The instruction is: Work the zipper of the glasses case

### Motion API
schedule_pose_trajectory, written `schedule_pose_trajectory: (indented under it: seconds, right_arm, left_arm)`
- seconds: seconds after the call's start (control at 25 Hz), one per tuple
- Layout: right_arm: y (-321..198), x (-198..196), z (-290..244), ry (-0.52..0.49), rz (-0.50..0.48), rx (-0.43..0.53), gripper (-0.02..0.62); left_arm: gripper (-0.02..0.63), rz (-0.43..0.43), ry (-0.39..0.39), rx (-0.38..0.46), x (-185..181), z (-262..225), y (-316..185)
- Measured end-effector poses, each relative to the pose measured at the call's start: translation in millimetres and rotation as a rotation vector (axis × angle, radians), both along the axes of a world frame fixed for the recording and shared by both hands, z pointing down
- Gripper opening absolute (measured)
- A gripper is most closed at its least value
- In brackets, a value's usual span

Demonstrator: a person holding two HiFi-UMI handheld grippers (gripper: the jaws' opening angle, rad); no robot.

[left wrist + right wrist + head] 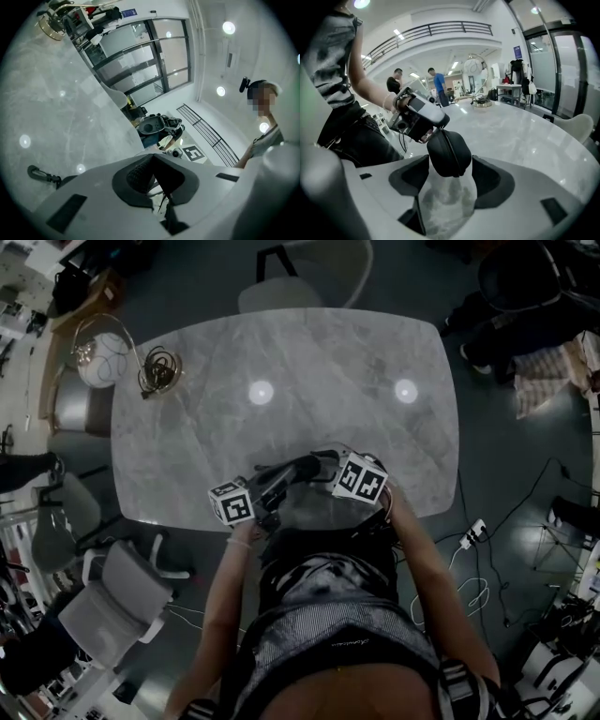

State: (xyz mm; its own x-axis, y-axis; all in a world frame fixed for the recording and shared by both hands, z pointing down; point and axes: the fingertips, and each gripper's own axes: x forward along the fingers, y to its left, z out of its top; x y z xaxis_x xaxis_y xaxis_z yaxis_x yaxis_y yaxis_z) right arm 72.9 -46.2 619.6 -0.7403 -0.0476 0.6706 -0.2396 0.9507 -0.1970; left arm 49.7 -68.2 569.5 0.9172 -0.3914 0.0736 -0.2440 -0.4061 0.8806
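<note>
I'm looking down at a grey marble table [309,352]. Over its near edge the left gripper [267,491] and the right gripper [330,468] meet on the dark glasses case [292,472] — one at each end. A wire ornament [98,354] sits at the table's far left corner, and a pale chair [309,273] stands beyond.

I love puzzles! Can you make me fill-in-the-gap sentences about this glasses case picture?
The glasses case is coloured ___. Its end sits between the jaws of the gripper in the person's ___ hand. In the head view, the table shows ___ bright light spots.
Missing words: black, right, two.
</note>
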Motion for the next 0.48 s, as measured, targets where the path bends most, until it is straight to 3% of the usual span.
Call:
schedule_pose_trajectory:
  seconds: [0.32, 0.48]
  right_arm:
    - [6, -50, -7, -0.018, -0.067, 0.045, 0.318]
    - [5, -71, -17, -0.025, -0.095, 0.088, 0.318]
  left_arm:
    - [0.008, -0.031, 0.118, -0.006, -48, -4, 8]
    - [0.008, -0.059, 0.235, -0.016, -73, -9, 10]
